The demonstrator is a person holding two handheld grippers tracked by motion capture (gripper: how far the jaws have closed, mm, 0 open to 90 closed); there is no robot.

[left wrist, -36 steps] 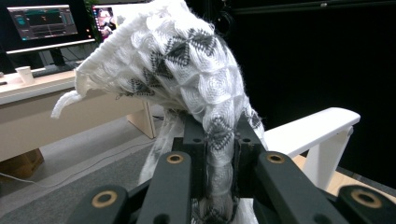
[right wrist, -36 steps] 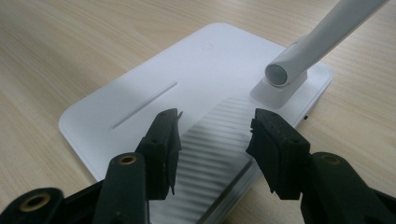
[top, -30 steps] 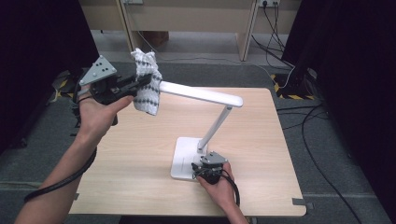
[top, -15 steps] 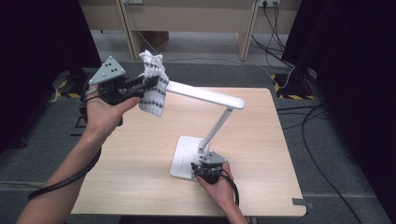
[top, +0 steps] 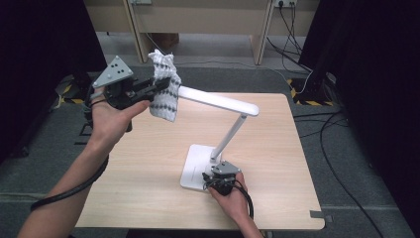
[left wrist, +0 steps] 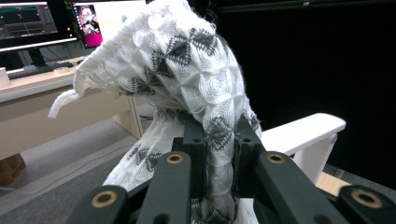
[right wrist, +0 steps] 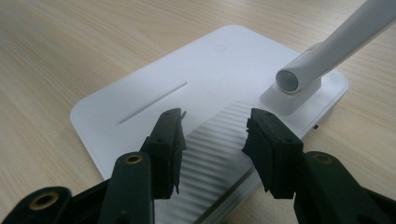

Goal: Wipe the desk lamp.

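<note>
While the left gripper (top: 148,89) clamps a white knitted cloth w/ grey pattern (top: 163,91) at far left, right gripper (top: 214,179) jaws gape over the white desk lamp's flat base (right wrist: 154,88) on the near counter (top: 148,163), gripping nothing.

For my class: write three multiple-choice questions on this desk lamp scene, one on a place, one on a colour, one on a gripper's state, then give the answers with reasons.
1. Where is the patterned cloth?
A) at the tip of the lamp head
B) on the lamp base
C) flat on the table

2. What colour is the lamp?
A) black
B) white
C) red

3. How does the right gripper stand?
A) shut on the cloth
B) shut on the lamp arm
C) open over the base

Answers: 1 A, the left gripper holds it there; 2 B, base and arm are white; 3 C, its jaws stand apart, nothing between them.
</note>
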